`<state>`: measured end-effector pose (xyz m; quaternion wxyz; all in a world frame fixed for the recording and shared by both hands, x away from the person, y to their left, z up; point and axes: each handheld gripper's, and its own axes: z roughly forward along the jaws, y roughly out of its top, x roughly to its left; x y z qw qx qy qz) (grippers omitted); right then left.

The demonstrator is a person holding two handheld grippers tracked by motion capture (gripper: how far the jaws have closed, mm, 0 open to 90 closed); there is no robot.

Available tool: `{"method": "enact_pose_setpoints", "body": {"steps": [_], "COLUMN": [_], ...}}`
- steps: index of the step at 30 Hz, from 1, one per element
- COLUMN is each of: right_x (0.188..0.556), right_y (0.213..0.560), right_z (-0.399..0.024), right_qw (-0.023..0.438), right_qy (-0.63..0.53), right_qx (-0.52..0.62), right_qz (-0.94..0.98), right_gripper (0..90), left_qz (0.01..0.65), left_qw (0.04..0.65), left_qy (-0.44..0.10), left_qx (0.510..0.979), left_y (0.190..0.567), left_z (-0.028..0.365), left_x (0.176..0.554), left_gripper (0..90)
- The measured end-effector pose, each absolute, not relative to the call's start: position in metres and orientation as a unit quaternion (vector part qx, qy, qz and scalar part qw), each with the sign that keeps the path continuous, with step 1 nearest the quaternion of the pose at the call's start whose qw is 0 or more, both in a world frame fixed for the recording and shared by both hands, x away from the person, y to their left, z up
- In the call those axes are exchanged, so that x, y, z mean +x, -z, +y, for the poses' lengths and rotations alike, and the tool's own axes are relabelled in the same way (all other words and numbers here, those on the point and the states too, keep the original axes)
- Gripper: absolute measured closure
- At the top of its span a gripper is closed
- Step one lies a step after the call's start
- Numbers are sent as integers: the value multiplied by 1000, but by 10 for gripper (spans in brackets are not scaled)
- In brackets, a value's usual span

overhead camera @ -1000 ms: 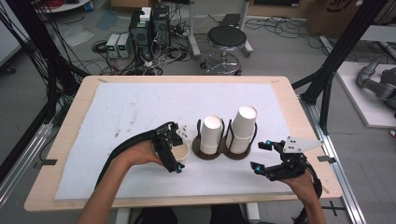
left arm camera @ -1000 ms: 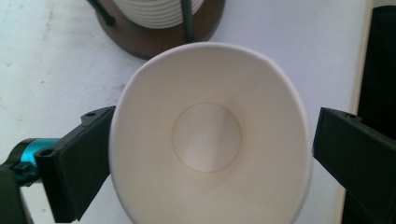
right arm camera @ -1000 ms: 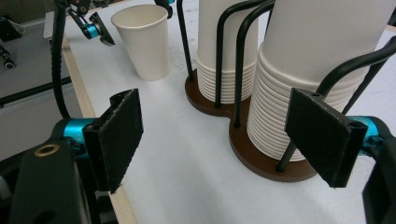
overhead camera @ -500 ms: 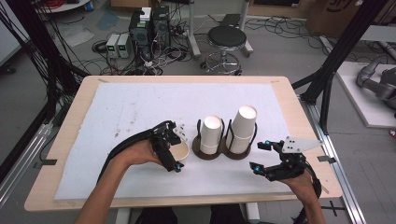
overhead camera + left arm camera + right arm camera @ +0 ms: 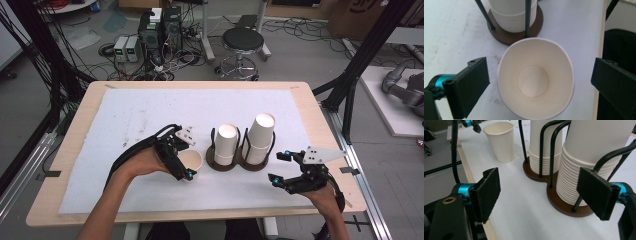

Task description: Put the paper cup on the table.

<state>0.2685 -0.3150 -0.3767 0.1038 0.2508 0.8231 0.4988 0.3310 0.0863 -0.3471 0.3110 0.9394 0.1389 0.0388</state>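
Note:
A single white paper cup (image 5: 192,160) stands upright on the white mat, left of the cup holder. My left gripper (image 5: 186,159) reaches down around it. In the left gripper view the cup (image 5: 534,80) sits between the jaws with a gap on each side, so the left gripper (image 5: 541,82) is open. A brown double holder (image 5: 240,165) with black wire loops carries two stacks of upside-down cups (image 5: 227,142) (image 5: 260,134). My right gripper (image 5: 277,166) hovers open just right of the holder, with nothing between its jaws (image 5: 546,192).
The right gripper view looks past the holder base (image 5: 564,206) toward the single cup (image 5: 500,141). The table's wooden front edge (image 5: 200,215) lies close behind both hands. The mat's far half (image 5: 200,107) is bare. A stool (image 5: 242,40) stands beyond the table.

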Motion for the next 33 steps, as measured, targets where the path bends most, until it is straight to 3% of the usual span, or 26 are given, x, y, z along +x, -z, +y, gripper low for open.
{"method": "enact_pose_setpoints", "body": {"steps": [12, 33], "right_x": [268, 268], "right_y": [376, 379], "right_z": [-318, -324], "right_qw": [107, 114], "right_qy": [-500, -499], "right_qx": [253, 277], "right_qz": [821, 813], "right_gripper": [198, 198], "left_qz": [166, 297], "left_qw": [386, 453], "left_qy": [-51, -167], "left_qx": [906, 824], "left_y": [341, 366], "left_z": [111, 189], "left_x": [320, 274], "left_gripper": [17, 17]}}
